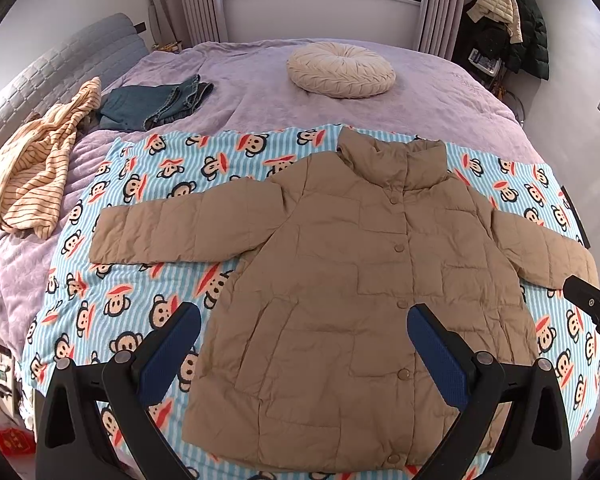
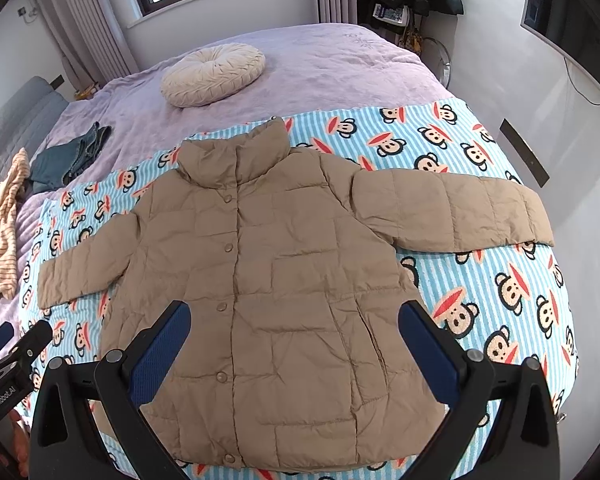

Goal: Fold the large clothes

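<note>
A tan quilted puffer jacket (image 1: 340,280) (image 2: 268,272) lies flat and buttoned, front up, on a monkey-print striped blanket (image 1: 140,280) (image 2: 480,280). Both sleeves are spread out sideways and the collar points toward the window. My left gripper (image 1: 304,320) hovers open above the jacket's lower half, with blue pads (image 1: 172,356) wide apart. My right gripper (image 2: 294,316) is also open, above the hem area, holding nothing. The right gripper's tip (image 1: 592,304) shows at the edge of the left wrist view, and the left gripper's body (image 2: 12,356) shows at the lower left of the right wrist view.
The blanket covers a bed with a purple quilt (image 1: 260,80). A round cream cushion (image 1: 340,68) lies near the window. Folded jeans (image 1: 156,100) and a striped yellow garment (image 1: 40,168) sit at the left by the grey headboard. Coats hang on a rack (image 1: 512,28) at the back right.
</note>
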The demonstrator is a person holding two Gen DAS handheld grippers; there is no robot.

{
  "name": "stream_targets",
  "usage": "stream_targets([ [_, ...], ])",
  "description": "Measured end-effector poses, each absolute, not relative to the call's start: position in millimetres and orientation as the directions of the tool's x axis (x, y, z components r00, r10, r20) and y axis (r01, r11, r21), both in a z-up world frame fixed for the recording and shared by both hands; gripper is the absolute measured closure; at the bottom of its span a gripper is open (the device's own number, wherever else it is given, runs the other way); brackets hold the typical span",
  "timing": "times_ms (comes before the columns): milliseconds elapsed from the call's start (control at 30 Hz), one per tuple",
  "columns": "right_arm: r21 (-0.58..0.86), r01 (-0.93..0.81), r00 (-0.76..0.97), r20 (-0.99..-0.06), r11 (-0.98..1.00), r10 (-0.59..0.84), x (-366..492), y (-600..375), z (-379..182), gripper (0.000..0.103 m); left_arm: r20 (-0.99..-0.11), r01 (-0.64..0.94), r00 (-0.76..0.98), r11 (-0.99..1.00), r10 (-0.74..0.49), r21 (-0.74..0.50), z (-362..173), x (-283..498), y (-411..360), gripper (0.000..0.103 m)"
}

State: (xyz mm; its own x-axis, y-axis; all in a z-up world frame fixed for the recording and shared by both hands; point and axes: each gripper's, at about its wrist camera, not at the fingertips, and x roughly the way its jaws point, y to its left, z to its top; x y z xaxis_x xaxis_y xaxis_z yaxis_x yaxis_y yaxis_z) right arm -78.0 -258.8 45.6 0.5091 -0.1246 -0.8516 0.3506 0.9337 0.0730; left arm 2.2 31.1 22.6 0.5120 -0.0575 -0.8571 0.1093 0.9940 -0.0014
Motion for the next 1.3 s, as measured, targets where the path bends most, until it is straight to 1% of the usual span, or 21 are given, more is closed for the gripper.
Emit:
stream_targets([
  [1300, 0.073, 0.346, 0.510, -0.851, 0.935, -0.123, -79.5, -258.4, 47.1, 0.000, -0.856, 0.098, 0.515, 0.995, -0.051, 0.000, 23.3, -2.7, 34.2, 0.000],
])
